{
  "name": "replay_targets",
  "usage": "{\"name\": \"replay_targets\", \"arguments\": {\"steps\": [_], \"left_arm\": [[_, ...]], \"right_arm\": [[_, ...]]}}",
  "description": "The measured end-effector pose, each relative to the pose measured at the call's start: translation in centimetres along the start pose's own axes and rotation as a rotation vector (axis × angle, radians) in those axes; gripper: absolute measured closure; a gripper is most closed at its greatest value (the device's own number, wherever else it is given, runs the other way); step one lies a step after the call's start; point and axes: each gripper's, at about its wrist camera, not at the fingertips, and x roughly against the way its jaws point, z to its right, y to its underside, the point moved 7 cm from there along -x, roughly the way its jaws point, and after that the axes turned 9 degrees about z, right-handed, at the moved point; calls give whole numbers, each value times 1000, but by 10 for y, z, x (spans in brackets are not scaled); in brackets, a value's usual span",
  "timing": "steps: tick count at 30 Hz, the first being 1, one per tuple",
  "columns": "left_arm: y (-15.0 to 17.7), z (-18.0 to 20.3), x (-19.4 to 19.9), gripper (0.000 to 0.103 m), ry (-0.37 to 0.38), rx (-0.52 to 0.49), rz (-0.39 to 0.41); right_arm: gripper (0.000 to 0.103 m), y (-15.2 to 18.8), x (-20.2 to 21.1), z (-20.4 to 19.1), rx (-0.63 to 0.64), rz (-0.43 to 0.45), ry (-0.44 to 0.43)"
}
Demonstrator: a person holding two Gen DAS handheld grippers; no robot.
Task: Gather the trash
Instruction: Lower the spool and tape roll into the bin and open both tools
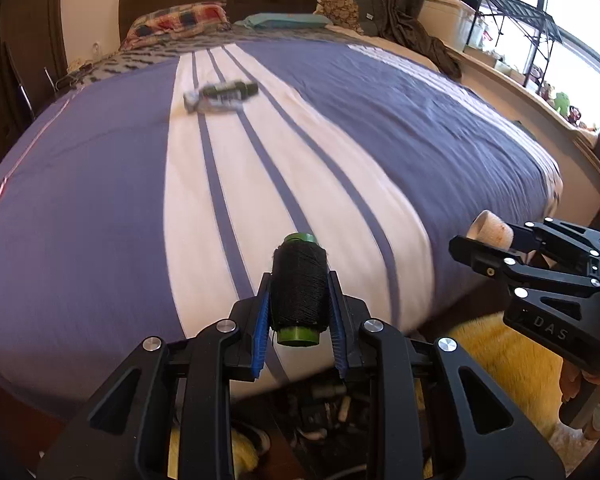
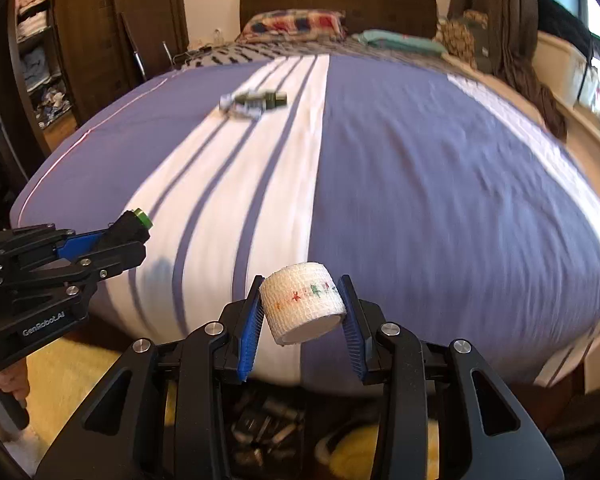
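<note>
My left gripper is shut on a spool of black thread with green ends, held over the foot of the bed; it also shows in the right wrist view. My right gripper is shut on a white bandage roll with coloured stars; it also shows in the left wrist view. More trash lies far up the bed: a dark green tube on a crumpled wrapper, also in the right wrist view.
The bed has a purple cover with a white striped band. A dark bin with items sits below the grippers on a yellow rug. Pillows lie at the headboard, shelves stand at left, a windowsill with clutter at right.
</note>
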Motion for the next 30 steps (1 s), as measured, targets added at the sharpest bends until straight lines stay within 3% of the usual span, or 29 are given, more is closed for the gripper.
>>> {"name": "replay_targets", "arguments": {"steps": [7,17,25,30], "left_arm": [[75,19,4,79,26,27,-81],[159,17,-40,79,40,74,-279],[200,21,-69,79,88,116,-400],[204,19,-75,77,100,132,-433]], "right_arm": [[66,59,2,-3,-18,-89,-36],[66,129,-42,-25,-45,-279,-110],[65,158,-78,-27,-70,-385,-98],[64,161,-86,-30,-78,-410,-105]]}}
